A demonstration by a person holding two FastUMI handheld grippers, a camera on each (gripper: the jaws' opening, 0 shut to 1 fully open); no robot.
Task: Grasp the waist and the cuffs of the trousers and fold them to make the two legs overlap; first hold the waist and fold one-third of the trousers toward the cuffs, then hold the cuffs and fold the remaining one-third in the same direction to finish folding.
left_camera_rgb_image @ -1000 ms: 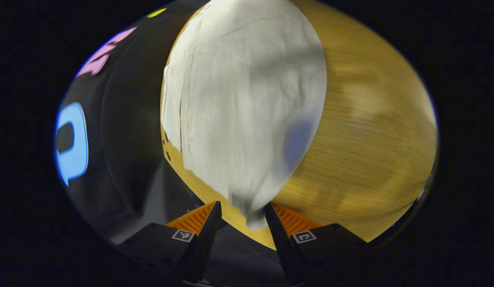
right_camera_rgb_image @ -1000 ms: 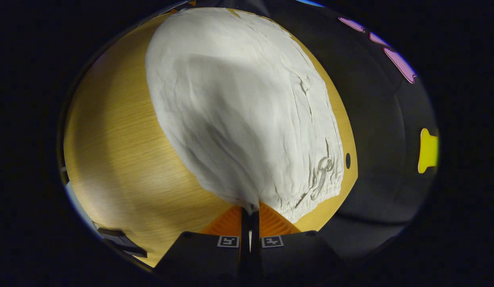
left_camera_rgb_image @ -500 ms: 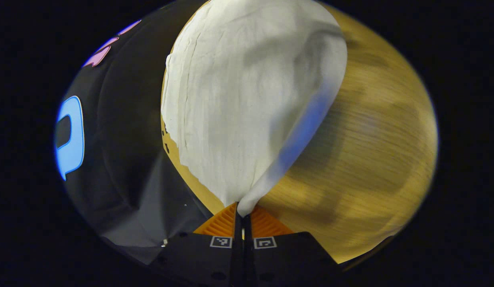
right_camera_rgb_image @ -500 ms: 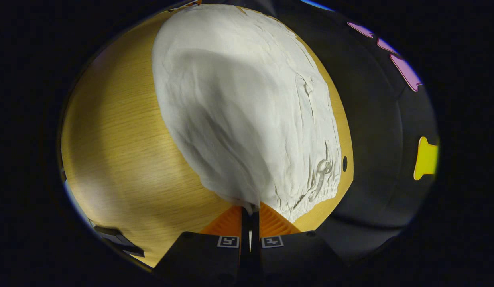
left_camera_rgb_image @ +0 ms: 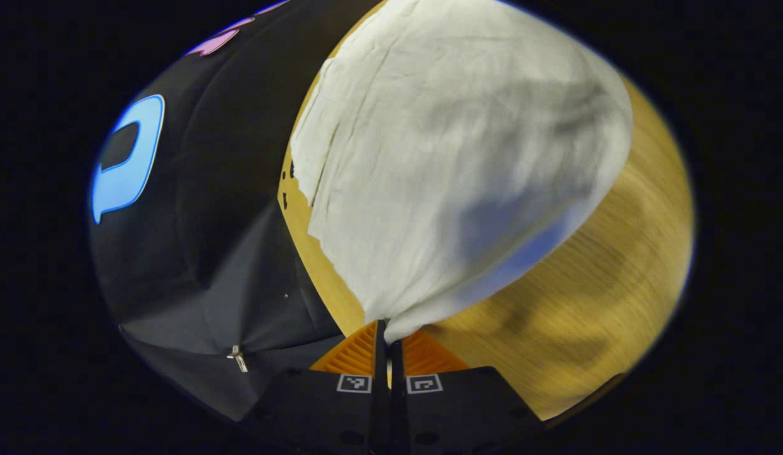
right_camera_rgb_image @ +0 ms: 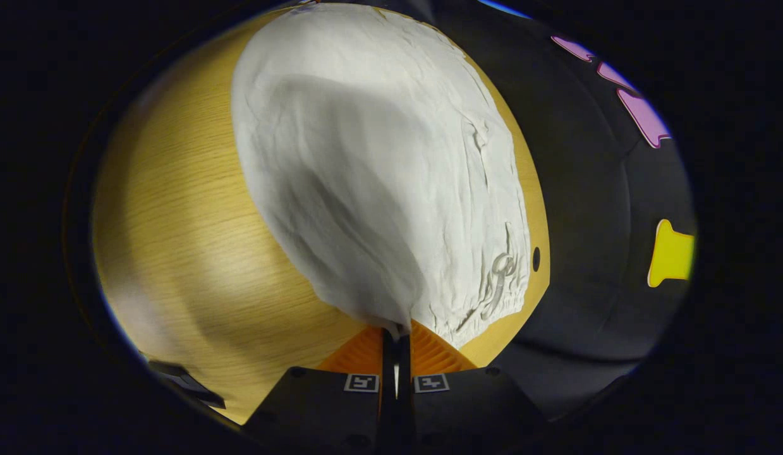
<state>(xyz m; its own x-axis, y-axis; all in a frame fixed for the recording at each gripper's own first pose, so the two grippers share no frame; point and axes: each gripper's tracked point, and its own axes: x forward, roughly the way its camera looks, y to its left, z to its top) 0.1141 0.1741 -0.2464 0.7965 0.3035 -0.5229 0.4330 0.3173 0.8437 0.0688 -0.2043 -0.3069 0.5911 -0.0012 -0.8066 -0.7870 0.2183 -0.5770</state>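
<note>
1 pair of white trousers [left_camera_rgb_image: 454, 158] lies on the wooden table [left_camera_rgb_image: 606, 303], its long axis running away from both grippers. The left gripper [left_camera_rgb_image: 386, 330] is clamped on a cloth corner, probably a cuff. The right gripper [right_camera_rgb_image: 396, 332] pinches the edge beside the gathered waist [right_camera_rgb_image: 498, 297], near the table's edge.

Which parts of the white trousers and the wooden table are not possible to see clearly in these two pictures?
- Left gripper view: the far end of the white fabric trousers is cut off by the top edge.
- Left gripper view: the yellow wooden table is blurred, so its grain is unreadable.
- Right gripper view: the table under the trousers is hidden by the cloth.
- Right gripper view: the dark object at the table's edge is cut off.
</note>
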